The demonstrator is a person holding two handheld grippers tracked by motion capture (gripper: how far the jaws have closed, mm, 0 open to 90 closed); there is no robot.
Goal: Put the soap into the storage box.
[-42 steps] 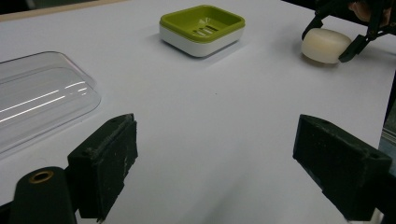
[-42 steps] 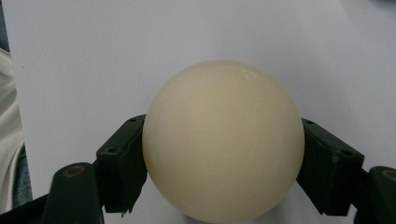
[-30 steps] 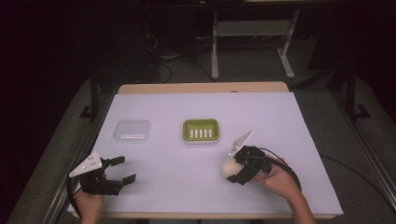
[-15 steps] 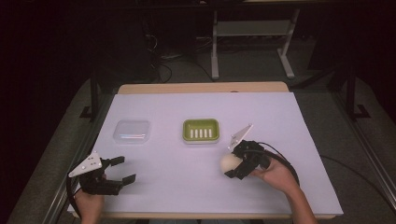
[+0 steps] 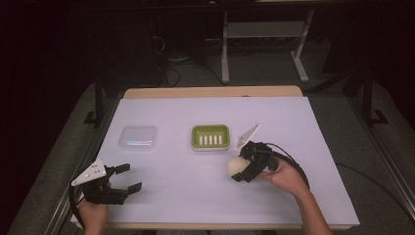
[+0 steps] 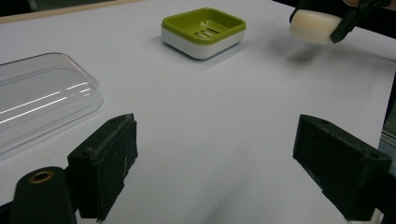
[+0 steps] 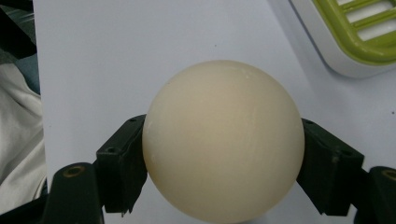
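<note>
My right gripper (image 5: 243, 168) has lifted the clamped soap (image 5: 237, 165) toward the frame-centre green dish (image 5: 211, 136) (left gripper (image 5: 128, 178) gapes empty).

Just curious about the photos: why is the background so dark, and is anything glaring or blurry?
High view: white table sheet lit, surroundings dark. Left gripper view: glare streaks on the clear plastic lid. Right gripper view: round cream soap bar looms close, slightly soft.

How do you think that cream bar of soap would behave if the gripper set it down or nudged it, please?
The soap looks smooth and rounded, so it may slip between the right gripper jaws. In the left gripper view it has flat faces, so it would probably slide rather than roll. It seems stiff: the jaws leave no visible dent.
</note>
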